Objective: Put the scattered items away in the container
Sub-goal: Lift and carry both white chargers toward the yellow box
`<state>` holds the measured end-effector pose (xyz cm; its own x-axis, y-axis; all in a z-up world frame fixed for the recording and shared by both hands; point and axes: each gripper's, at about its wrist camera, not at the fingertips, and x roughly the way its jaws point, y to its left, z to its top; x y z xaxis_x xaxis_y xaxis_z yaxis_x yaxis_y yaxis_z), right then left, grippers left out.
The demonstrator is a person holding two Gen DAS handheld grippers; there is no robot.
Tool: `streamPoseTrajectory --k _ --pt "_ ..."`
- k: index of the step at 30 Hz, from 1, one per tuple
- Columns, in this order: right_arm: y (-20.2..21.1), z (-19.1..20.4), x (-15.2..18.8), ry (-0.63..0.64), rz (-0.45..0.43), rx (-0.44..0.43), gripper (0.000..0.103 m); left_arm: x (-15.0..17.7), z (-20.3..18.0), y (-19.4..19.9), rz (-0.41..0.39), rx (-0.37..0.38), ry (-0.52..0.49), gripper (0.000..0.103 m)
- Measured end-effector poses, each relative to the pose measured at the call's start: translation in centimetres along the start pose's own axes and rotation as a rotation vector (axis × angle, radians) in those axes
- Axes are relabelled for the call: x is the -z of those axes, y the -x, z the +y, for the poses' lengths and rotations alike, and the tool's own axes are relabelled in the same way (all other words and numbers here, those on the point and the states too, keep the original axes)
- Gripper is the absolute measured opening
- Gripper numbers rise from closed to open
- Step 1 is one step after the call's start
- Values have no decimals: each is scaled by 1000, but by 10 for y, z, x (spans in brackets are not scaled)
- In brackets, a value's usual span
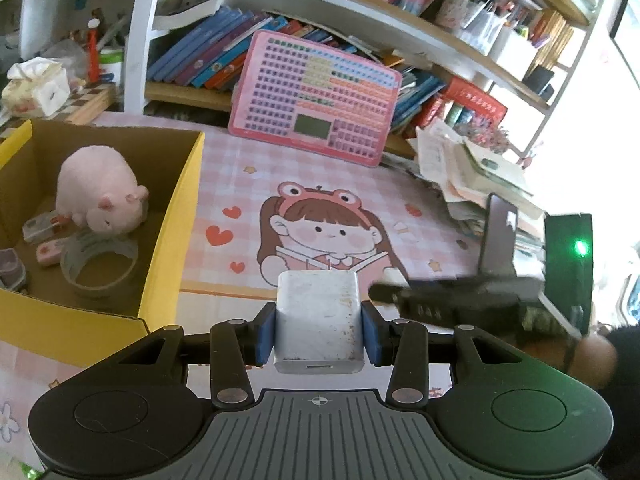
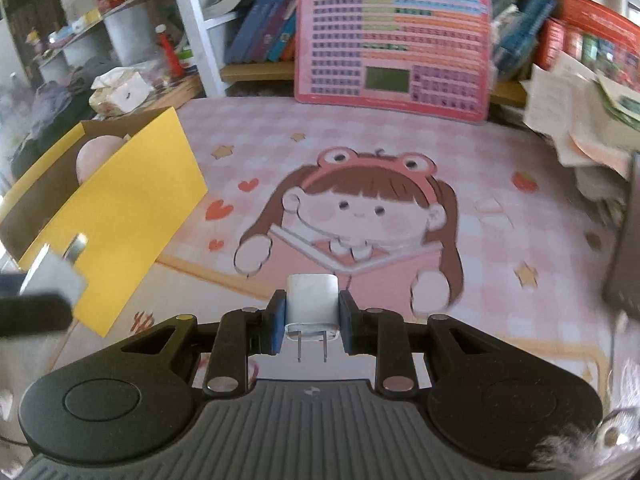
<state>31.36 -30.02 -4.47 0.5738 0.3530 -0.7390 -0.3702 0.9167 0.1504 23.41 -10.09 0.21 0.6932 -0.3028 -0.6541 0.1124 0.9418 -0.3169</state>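
Two chargers [image 1: 319, 320] [image 2: 312, 299] in tools, yellow box [image 1: 170, 216] just left.

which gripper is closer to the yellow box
Left. The left gripper, holding a charger, is just right of the box; the right gripper sits further right, over the mat.
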Motion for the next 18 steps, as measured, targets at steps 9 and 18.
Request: streamPoseTrajectory --k 9,18 --pt "43 35 36 -62 -5 90 25 3 17 22 2 123 -46 41" --pt "73 74 63 -114 -38 180 25 22 40 51 10 214 -79 41"
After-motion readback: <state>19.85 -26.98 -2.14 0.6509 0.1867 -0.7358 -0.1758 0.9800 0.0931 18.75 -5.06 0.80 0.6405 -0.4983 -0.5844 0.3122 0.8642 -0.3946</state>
